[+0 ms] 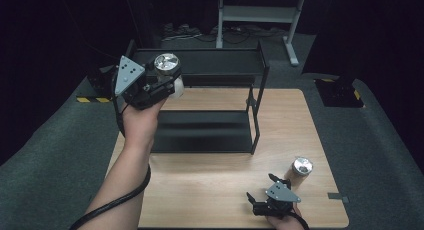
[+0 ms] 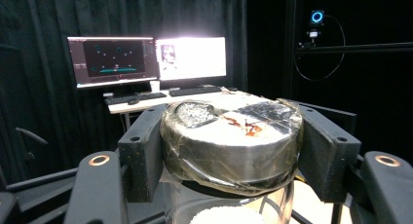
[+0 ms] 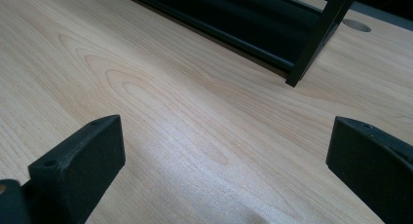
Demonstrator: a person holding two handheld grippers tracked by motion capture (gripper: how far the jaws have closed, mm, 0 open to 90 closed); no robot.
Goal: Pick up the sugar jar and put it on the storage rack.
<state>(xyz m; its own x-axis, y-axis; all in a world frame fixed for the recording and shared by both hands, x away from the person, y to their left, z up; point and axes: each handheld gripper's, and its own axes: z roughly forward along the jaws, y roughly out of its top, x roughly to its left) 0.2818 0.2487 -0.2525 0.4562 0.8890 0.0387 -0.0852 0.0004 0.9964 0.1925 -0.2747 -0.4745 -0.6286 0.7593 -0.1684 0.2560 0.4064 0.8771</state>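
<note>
Two-tier black metal shelf rack [image 1: 252, 115] on wooden table [image 1: 210, 190]; second silver-lidded jar [image 1: 300, 170] beside right gripper [image 1: 257, 202], jaws apart, empty. Left gripper [image 1: 167, 80] clamps clear silver-lidded jar [image 2: 231, 141], seemingly white-filled, raised near rack's top tier.

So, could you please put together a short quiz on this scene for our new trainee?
1. True or false: the left gripper is shut on a jar with a shiny lid.
2. Where does the second jar stand? A) on the shelf rack's top shelf B) on the wooden table, beside the right gripper C) on the floor
3. Fill in: the right gripper's jaws are ____, with bare table between them.

Key: 1 true. 2 B. 3 open.
</note>
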